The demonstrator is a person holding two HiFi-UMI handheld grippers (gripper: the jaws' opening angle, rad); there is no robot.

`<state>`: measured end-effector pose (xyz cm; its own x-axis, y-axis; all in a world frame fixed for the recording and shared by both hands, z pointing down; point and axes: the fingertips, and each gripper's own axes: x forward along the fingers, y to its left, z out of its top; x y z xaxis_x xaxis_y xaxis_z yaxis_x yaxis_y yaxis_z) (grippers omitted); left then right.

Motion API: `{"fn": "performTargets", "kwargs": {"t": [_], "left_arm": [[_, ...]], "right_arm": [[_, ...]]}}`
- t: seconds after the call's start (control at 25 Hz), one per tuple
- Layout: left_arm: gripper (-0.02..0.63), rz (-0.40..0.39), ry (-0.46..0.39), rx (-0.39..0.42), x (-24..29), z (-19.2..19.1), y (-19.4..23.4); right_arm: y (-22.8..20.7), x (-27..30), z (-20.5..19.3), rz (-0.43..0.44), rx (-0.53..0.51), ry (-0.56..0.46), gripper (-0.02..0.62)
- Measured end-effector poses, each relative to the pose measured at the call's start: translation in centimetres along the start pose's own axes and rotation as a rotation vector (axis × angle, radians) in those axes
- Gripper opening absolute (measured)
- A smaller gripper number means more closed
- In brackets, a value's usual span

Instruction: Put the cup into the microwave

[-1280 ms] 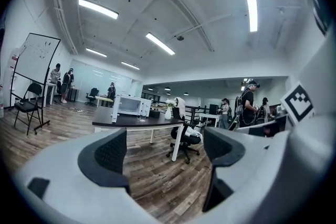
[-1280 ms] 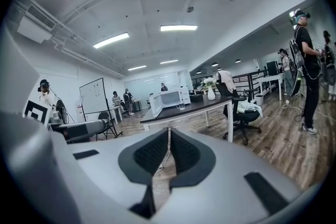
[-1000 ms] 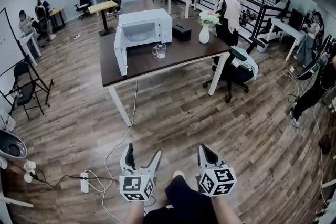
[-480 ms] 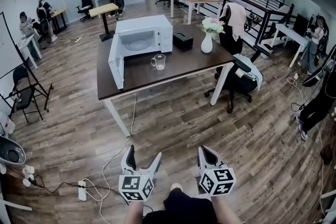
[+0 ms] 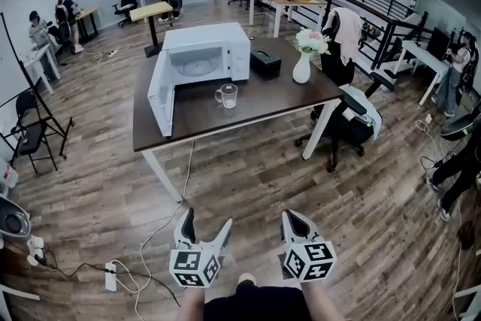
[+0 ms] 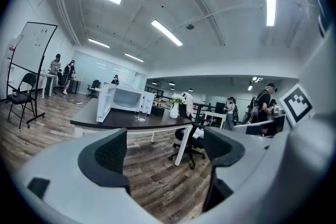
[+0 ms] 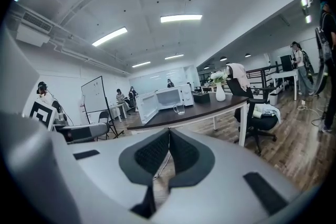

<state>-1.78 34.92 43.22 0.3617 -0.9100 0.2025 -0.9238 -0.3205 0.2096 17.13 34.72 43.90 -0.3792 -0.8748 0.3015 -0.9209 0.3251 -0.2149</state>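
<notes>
Floorboards (image 5: pixel 248 177) lie open between you and the table (image 5: pixel 188 125), where the cup (image 5: pixel 227 95) stands before the open microwave (image 5: pixel 199 60). Your left gripper (image 5: pixel 204 222) gapes empty, your right gripper (image 5: pixel 293 218) is pinched together; forearms (image 5: pixel 192 306) are cut off.

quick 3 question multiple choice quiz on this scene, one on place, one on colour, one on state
1. The cup stands: A inside the microwave; B on the table in front of it; C on top of it.
2. The vase is: A white; B black; C red.
3. The microwave door is: A shut; B removed; C open.

1 B: the cup stands on the dark top, outside the cavity.
2 A: the head view shows it white.
3 C: the door is swung out and the cavity shows.
</notes>
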Motion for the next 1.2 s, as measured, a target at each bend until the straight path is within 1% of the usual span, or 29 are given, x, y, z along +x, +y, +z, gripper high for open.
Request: {"fn": "performTargets", "kwargs": {"t": [0.16,0.36,0.76,1.0,1.2], "left_arm": [[0.433,0.008,-0.004,-0.002,1.4,-0.3,-0.1],[0.433,0.024,-0.001,-0.006,1.8,-0.7,0.0],[0.433,0.025,0.013,-0.03,3.4,-1.2,0.3],[0.433,0.025,0.019,-0.029,6.4,-0.6,1.1],[0.433,0.032,0.013,-0.02,10.0,0.7,2.4]], "right_arm": [[-1.1,1.4,-0.6,0.009,0.003,0.023,-0.006],[-1.5,2.2,-0.7,0.022,0.005,0.032,-0.006],[-2.3,3.3,-1.0,0.01,0.016,0.058,-0.006],[-3.6,6.0,0.1,0.007,0.026,0.057,-0.006],[-4.5,9.3,1.1,0.006,0.034,0.063,-0.006]]}}
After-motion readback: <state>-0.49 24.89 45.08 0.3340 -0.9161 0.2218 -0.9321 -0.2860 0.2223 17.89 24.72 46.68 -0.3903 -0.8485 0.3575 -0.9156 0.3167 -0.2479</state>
